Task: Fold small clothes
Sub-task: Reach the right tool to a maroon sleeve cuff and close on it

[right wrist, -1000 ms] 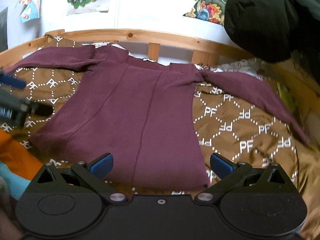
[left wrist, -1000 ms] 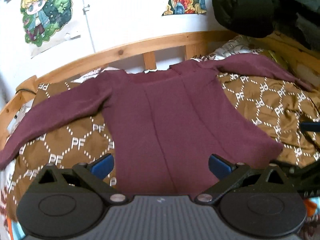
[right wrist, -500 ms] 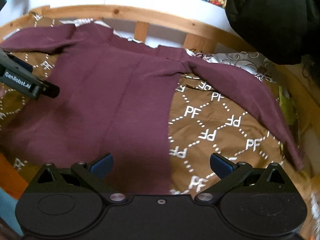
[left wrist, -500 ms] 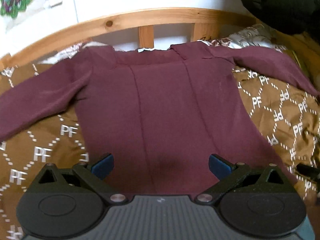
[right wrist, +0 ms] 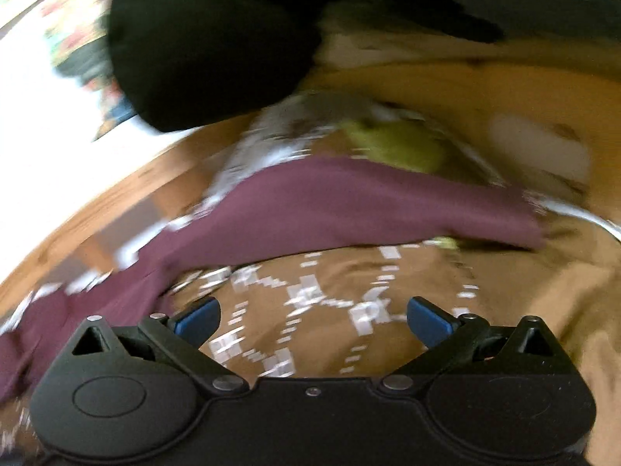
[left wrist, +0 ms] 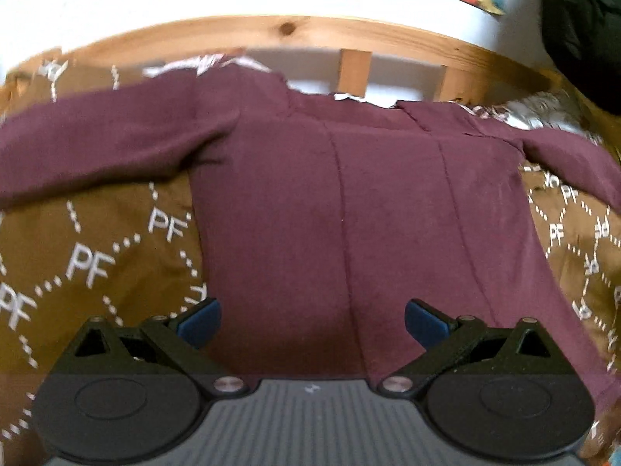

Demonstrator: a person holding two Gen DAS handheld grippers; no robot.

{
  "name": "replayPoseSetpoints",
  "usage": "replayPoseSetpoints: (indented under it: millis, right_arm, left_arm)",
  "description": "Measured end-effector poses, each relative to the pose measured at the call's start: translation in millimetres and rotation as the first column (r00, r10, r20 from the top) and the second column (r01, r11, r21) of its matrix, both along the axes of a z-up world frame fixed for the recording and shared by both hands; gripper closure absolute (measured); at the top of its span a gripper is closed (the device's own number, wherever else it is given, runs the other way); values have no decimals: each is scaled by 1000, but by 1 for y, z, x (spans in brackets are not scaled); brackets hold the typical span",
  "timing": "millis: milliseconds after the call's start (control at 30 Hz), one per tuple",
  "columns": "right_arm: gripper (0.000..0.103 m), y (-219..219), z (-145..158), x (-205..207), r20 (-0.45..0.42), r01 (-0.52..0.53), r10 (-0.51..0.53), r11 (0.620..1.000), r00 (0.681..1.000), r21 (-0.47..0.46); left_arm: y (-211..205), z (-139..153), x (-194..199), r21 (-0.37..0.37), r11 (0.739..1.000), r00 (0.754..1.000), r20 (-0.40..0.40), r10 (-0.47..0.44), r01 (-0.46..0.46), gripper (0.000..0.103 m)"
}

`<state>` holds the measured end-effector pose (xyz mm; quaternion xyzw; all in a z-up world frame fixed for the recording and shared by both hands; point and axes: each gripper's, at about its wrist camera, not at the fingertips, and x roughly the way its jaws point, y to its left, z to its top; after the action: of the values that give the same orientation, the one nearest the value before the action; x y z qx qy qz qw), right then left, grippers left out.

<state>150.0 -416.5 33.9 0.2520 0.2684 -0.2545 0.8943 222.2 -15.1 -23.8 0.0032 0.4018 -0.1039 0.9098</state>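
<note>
A maroon long-sleeved top (left wrist: 349, 202) lies spread flat on a brown quilt (left wrist: 89, 264), collar toward the wooden headboard, sleeves stretched out to both sides. My left gripper (left wrist: 312, 320) is open and empty, low over the body of the top near its left side. The right wrist view is blurred. It shows the top's right sleeve (right wrist: 349, 206) lying across the quilt (right wrist: 349, 291). My right gripper (right wrist: 312, 320) is open and empty over the quilt, just short of that sleeve.
A wooden headboard rail (left wrist: 310, 35) runs behind the top against a white wall with posters. A large black garment (right wrist: 213, 39) hangs at the upper right. A yellow-green item (right wrist: 399, 147) and patterned bedding lie beyond the right sleeve.
My left gripper has moved forward and lower over the top's body. My right gripper has swung to the right, from the top's body to the right sleeve. Both stay open.
</note>
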Motion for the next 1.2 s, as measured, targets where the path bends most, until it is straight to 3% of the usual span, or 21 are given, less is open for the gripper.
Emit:
replayPoseSetpoints:
  millis: [200, 433, 500, 567, 633, 667, 700, 800, 867, 967, 1100, 1200]
  right_arm:
    - [9, -42, -12, -12, 36, 259, -265, 958, 964, 121]
    - [13, -82, -25, -11, 37, 441, -454, 880, 890, 180]
    - [23, -90, -28, -12, 40, 487, -503, 852, 863, 193]
    - [27, -95, -29, -12, 44, 518, -535, 834, 844, 191]
    - [41, -99, -28, -10, 58, 535, -553, 824, 831, 183]
    - [57, -99, -26, -9, 56, 549, -564, 819, 824, 167]
    - [69, -98, -24, -8, 52, 562, -573, 815, 818, 145]
    - [90, -86, -14, -4, 55, 553, -553, 833, 831, 31]
    - [94, -67, -3, -2, 86, 521, -515, 851, 853, -74]
    - [96, -27, 18, 9, 156, 412, -382, 866, 911, -285]
    - [97, 26, 50, 27, 234, 256, -150, 806, 961, -534]
    - [97, 71, 66, 40, 246, 138, 43, 731, 968, -669]
  left_arm:
    - [6, -12, 0, -30, 1000, 1000, 8, -1, 1, 1]
    - [8, -24, 4, -48, 999, 999, -38, -10, 8, 1]
    - [9, -24, 4, -50, 999, 999, -42, -9, 6, 1]
    - [9, -24, 4, -52, 999, 999, -40, -8, 6, 1]
    - [9, -24, 4, -53, 999, 999, -33, -6, 4, 1]
    - [10, -23, 4, -54, 999, 1000, -30, -5, 3, 1]
    - [10, -22, 4, -55, 998, 1000, -28, -4, 2, 1]
    - [11, -20, 4, -56, 998, 1000, -18, -1, 0, 1]
    - [11, -17, 3, -48, 999, 1000, 1, 4, -4, 1]
    - [11, -14, 2, -31, 999, 1000, 28, 12, -11, 1]
    - [12, -9, 2, -23, 999, 998, 52, 27, -26, 1]
    - [18, -4, 3, -31, 998, 997, 62, 51, -49, 1]
